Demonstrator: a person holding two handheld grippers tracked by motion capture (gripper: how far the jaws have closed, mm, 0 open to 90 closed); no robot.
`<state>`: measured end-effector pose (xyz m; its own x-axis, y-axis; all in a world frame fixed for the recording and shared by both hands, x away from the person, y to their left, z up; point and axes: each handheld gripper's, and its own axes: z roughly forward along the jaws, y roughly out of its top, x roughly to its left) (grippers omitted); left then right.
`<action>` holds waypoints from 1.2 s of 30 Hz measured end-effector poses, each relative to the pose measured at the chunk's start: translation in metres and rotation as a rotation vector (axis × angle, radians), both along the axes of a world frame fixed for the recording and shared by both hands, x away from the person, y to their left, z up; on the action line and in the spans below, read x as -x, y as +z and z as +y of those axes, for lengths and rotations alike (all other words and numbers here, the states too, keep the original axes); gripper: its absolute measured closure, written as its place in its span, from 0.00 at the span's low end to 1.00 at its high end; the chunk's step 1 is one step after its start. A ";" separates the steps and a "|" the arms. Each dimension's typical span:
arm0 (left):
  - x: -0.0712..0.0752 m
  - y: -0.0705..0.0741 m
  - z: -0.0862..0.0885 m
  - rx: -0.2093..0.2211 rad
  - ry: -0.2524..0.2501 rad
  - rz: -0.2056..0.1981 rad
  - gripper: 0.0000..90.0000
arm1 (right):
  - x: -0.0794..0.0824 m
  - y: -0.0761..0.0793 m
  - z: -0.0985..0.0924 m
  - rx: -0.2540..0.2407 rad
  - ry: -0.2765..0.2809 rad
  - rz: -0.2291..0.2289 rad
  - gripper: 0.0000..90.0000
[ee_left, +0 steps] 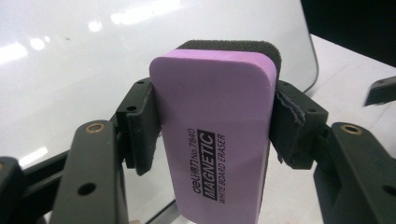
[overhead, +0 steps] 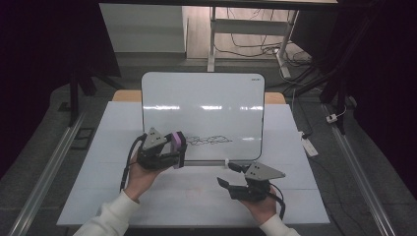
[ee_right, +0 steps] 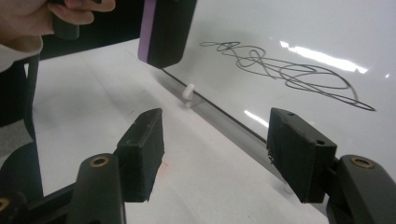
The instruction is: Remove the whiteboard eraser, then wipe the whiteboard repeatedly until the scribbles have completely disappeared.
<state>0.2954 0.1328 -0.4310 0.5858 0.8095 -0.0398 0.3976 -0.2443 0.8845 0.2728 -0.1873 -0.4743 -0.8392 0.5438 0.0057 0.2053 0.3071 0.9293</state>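
A purple whiteboard eraser with a dark felt face is clamped between the jaws of my left gripper, held against the lower left of the whiteboard. In the left gripper view the pads press both long sides of the eraser. A black scribble runs across the board's lower middle, just right of the eraser. My right gripper hovers over the table near the board's lower right edge, open, with nothing between its jaws. In the right gripper view the scribble and the eraser lie ahead.
The board leans on a white table, with a small white peg at its bottom edge. A small white object lies at the table's right side. Metal rails flank the table, and cables and a desk frame sit behind.
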 end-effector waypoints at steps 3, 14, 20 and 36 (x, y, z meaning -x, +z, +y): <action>-0.002 0.000 0.004 -0.020 0.022 -0.012 0.44 | -0.001 0.000 -0.007 -0.007 -0.008 0.007 0.40; -0.012 -0.003 -0.013 -0.164 0.061 -0.045 0.44 | 0.001 -0.007 -0.034 0.003 -0.038 0.020 0.40; -0.012 -0.005 -0.024 -0.256 0.089 -0.071 0.44 | 0.003 -0.008 -0.049 0.000 -0.063 0.020 0.40; -0.020 -0.011 -0.038 -0.413 0.135 -0.133 0.44 | 0.004 -0.011 -0.054 0.011 -0.073 0.016 0.40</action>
